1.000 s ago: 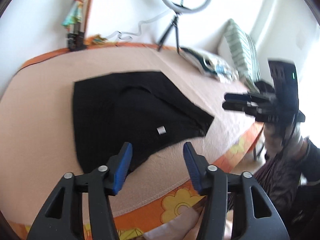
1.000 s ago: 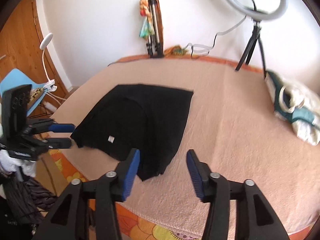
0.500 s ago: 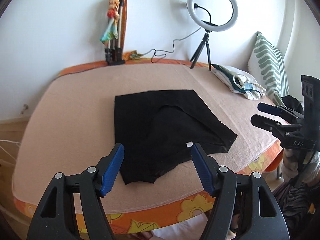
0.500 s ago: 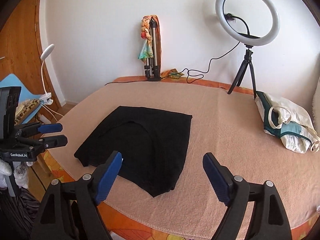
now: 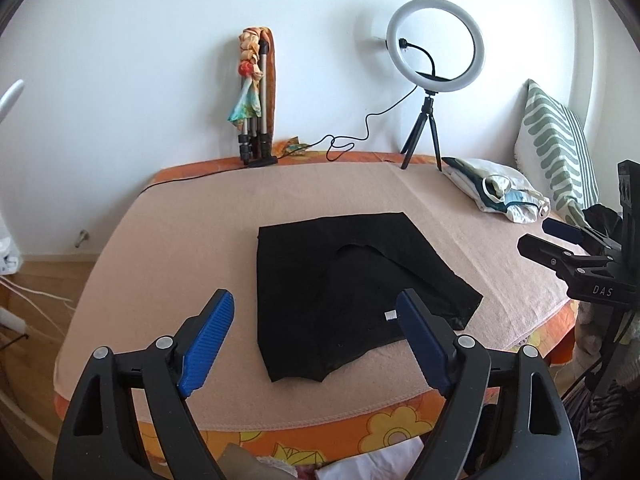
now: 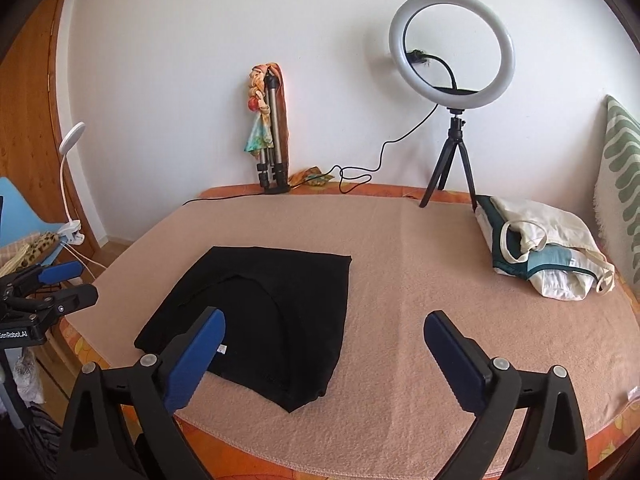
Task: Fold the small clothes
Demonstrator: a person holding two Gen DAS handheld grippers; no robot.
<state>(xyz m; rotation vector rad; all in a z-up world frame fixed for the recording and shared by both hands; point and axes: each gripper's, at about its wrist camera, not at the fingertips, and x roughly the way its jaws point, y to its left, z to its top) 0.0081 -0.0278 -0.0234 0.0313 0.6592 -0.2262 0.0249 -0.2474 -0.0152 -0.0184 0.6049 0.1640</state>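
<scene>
- bed [image 5: 168, 248]: black garment [image 5: 344, 292] lies flat mid-blanket, long axis running from the near edge toward the wall, small white tag near the front.
- left hand-held gripper [image 5: 316, 344]: fingers spread apart, holding nothing, above the near edge.
- right hand-held gripper [image 6: 324, 356]: same deal, wide apart; its left finger hides part of the garment's front.

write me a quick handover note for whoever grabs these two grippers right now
Left gripper: open, empty, held above the near edge of the bed.
Right gripper: open, empty, also off the cloth.
Black garment: lies flat on the peach blanket, partly folded, one layer turned over the middle, small white tag showing near the front edge.
Pile of light clothes: far right, near the ring light.
Done: looks like a first fold at most.
Left: probably finish folding the black piece, then set it aside; I cannot tell whether the light pile is finished.
</scene>
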